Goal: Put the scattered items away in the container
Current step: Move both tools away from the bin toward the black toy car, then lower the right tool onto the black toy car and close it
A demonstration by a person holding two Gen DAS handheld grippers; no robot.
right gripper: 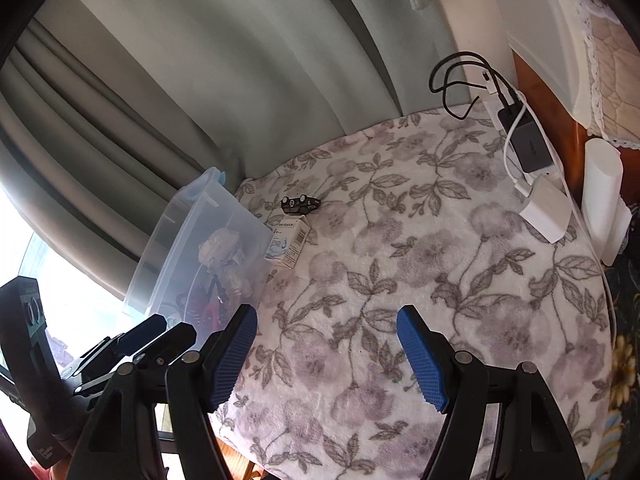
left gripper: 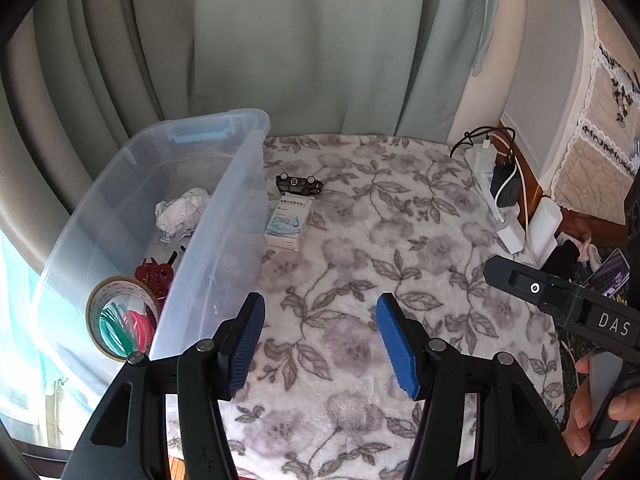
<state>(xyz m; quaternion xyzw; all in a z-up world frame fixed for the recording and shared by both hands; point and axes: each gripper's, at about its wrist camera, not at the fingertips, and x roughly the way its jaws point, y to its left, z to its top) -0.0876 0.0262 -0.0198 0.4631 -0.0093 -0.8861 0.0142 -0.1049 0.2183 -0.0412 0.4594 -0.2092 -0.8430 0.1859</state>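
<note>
Left gripper (left gripper: 320, 344) and right gripper (right gripper: 326, 356): jaws apart, nothing between them, both above the flowered blanket (left gripper: 400, 248). Clear bin (left gripper: 216, 216) at left holds crumpled paper (left gripper: 182, 210), tape roll (left gripper: 120, 316), red clip (left gripper: 154, 276). Small box (left gripper: 289, 222) and black toy car (left gripper: 299, 184) lie on blanket just beside the bin.

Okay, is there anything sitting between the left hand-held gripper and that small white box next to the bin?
Nothing visible. Only bare floral blanket lies between the open left hand-held gripper and the white box. The clear bin sits just left of that path.
</note>
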